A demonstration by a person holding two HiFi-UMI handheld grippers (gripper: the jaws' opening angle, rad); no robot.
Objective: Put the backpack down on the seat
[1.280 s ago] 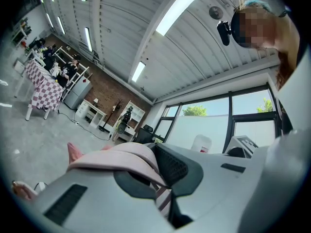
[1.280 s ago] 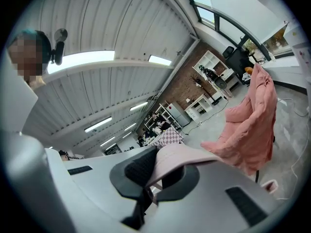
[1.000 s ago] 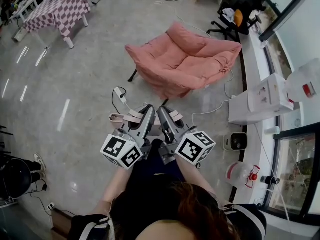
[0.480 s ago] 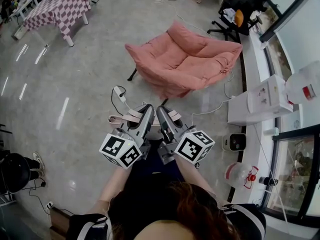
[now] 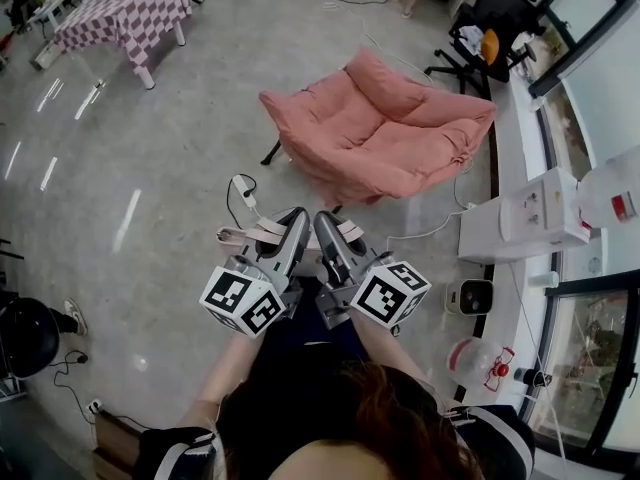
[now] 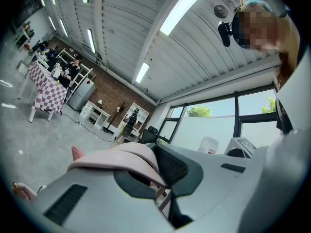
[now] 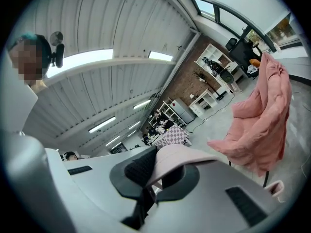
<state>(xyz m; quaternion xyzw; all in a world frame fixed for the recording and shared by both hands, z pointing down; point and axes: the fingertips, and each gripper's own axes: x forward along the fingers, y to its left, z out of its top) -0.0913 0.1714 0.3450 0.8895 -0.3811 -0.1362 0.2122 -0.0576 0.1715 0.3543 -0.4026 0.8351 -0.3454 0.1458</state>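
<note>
A pink cushioned armchair (image 5: pixel 385 128) stands on the grey floor ahead of me; it also fills the right of the right gripper view, armchair (image 7: pixel 262 125). My left gripper (image 5: pixel 295 218) is shut on a pale pink backpack strap (image 5: pixel 258 234), which drapes over its jaws, strap (image 6: pixel 121 158). Beside it, my right gripper (image 5: pixel 325 220) is shut on the other pink strap (image 5: pixel 347 230), seen arching across its jaws, strap (image 7: pixel 182 158). Both grippers point level, side by side, short of the chair. The backpack's body hangs hidden below them.
A white power strip (image 5: pixel 243 190) and cables lie on the floor between me and the chair. A white water dispenser (image 5: pixel 520 218), a small heater (image 5: pixel 470 296) and a water jug (image 5: pixel 482 356) line the right wall. A checkered table (image 5: pixel 120 13) stands far left, an office chair (image 5: pixel 490 28) behind.
Both grippers, still gripping the straps, have moved a little forward with me toward the armchair, which now sits slightly lower and nearer in the head view.
</note>
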